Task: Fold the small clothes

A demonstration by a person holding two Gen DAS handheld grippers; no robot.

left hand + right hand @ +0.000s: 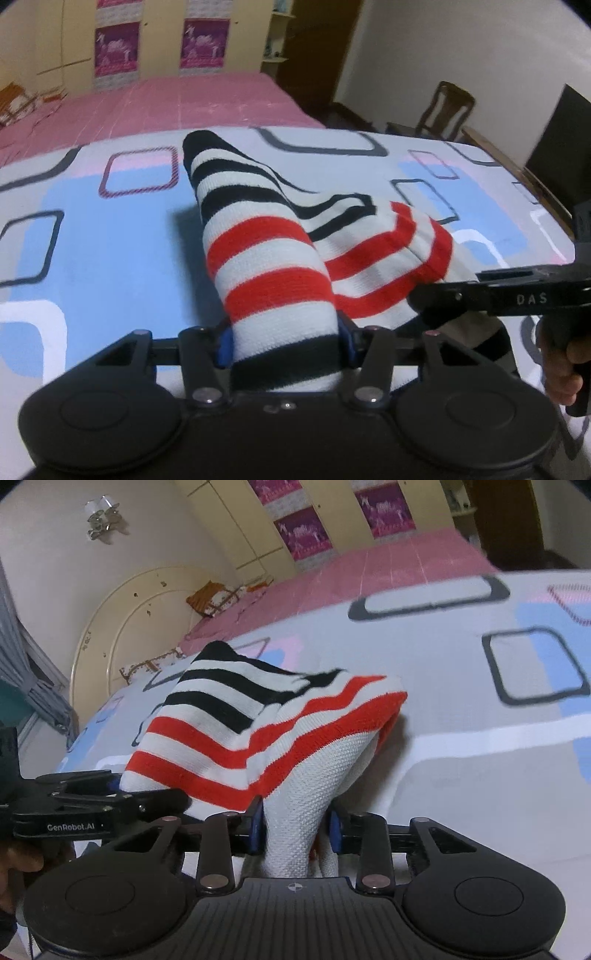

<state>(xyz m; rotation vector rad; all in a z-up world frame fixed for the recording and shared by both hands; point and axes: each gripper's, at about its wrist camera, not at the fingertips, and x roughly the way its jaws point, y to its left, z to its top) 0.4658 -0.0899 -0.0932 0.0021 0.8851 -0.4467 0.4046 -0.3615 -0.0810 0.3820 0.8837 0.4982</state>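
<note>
A small striped garment (266,251), white with red and black bands, is held up above the patterned bed sheet (110,229). My left gripper (286,341) is shut on its near edge, the cloth bunched between the blue pads. My right gripper (297,827) is shut on another part of the same garment (258,731), gripping a white textured fold. The right gripper also shows in the left wrist view (417,295) at the garment's right side, and the left gripper shows in the right wrist view (177,801) at the left. The far end droops forward.
The sheet (461,768) has blue, pink and grey squares. A pink bedspread (166,107) lies beyond it. A rounded headboard (122,627) and pillows stand at the far end. A wooden chair (443,110) and a dark screen (561,140) stand beside the bed.
</note>
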